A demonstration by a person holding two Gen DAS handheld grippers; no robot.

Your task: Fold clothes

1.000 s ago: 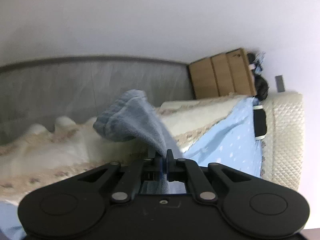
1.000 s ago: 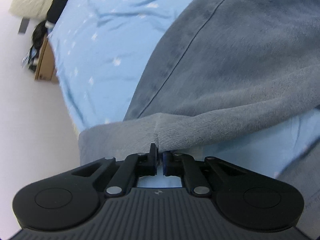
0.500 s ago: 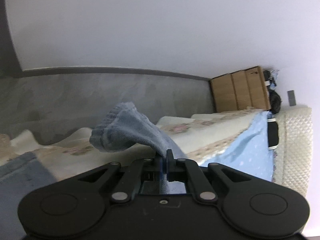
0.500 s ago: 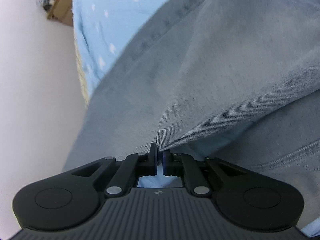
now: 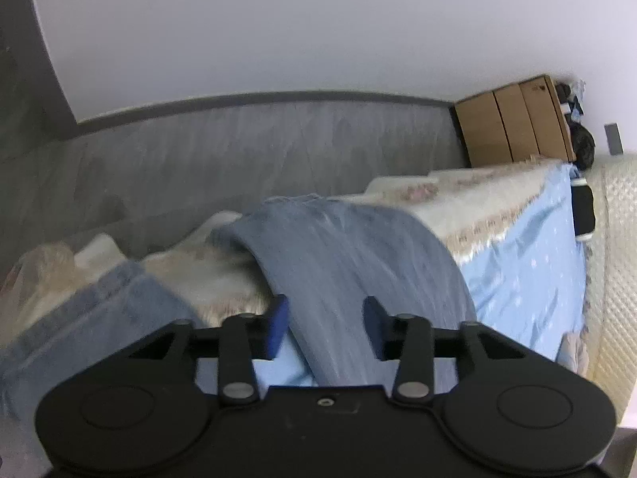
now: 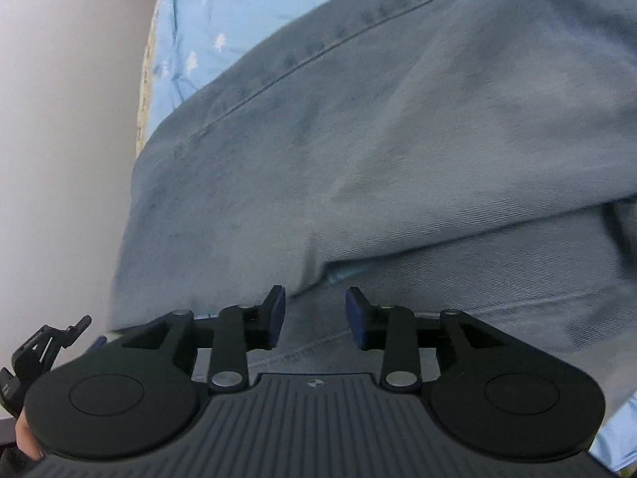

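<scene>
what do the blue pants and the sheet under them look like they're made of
The pants look like denim: faded matte blue-grey, a fine diagonal twill weave and a stitched seam in the right wrist view. The sheet looks like thin woven cotton or a blend, though that is uncertain: smooth light blue, soft creases, small white printed shapes.

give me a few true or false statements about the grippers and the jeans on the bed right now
1. The left hand-held gripper is open. True.
2. The right hand-held gripper is clamped on the jeans. False: its jaws stand apart, gripping nothing.
3. The jeans lie on a light blue sheet with small white marks. True.
4. The sheet is plain red. False: it is light blue.
5. Brown cardboard boxes stand by the wall beyond the bed. True.
</scene>
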